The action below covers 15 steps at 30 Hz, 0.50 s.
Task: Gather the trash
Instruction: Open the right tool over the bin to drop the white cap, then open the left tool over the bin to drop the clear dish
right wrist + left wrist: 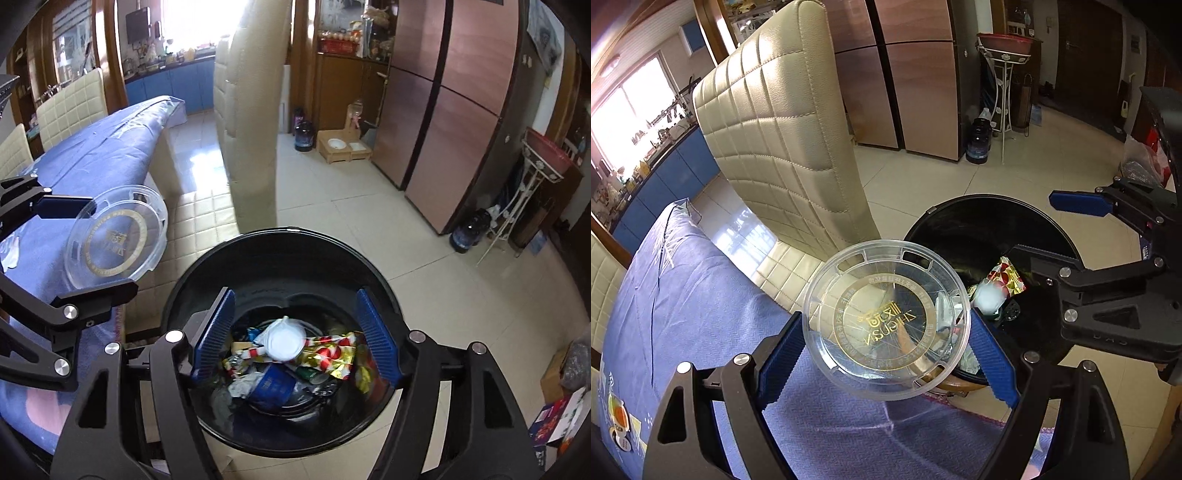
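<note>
My left gripper [886, 328] is shut on a clear round plastic lid [886, 319] with gold print, held over the edge of the blue tablecloth [701, 314] beside the black trash bin [979, 225]. The lid also shows in the right wrist view [116, 236]. My right gripper [295, 332] is open and empty directly above the bin [384, 413]. Below it, a small white cup [284, 341] and a red and gold wrapper [332, 356] blur over the trash in the bin. The right gripper also shows in the left wrist view [1063, 230].
A cream quilted chair [783, 140] stands between table and bin. A brown fridge [454, 110] stands at the back. A white metal stand [524, 192], dark jugs [467, 229] and boxes [557, 417] sit on the tiled floor.
</note>
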{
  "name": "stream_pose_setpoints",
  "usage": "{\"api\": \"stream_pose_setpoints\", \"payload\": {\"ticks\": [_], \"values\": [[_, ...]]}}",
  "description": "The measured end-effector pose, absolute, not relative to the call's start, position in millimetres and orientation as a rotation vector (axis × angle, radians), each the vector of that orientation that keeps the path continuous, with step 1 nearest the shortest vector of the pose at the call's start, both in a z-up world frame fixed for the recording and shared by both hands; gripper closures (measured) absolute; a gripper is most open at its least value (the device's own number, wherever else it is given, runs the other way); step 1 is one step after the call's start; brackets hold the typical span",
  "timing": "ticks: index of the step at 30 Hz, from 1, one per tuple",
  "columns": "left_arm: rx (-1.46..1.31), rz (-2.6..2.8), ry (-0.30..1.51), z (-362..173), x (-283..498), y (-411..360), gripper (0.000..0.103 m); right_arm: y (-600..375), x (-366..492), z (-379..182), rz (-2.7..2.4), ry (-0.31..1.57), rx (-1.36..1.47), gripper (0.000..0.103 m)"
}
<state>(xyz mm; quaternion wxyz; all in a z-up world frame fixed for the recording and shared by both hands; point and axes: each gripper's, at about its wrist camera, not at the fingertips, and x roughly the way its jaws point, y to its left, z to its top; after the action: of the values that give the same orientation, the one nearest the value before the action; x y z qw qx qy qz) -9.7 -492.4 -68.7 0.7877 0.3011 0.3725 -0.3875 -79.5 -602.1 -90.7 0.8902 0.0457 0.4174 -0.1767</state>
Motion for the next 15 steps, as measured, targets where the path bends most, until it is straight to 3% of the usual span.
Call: {"api": "stream_pose_setpoints", "payload": {"ticks": [15], "values": [[0.662,-0.915,0.808,-70,-22,-534,0.017,-639,-104,-98,-0.458,0.876,0.148,0.034]]}}
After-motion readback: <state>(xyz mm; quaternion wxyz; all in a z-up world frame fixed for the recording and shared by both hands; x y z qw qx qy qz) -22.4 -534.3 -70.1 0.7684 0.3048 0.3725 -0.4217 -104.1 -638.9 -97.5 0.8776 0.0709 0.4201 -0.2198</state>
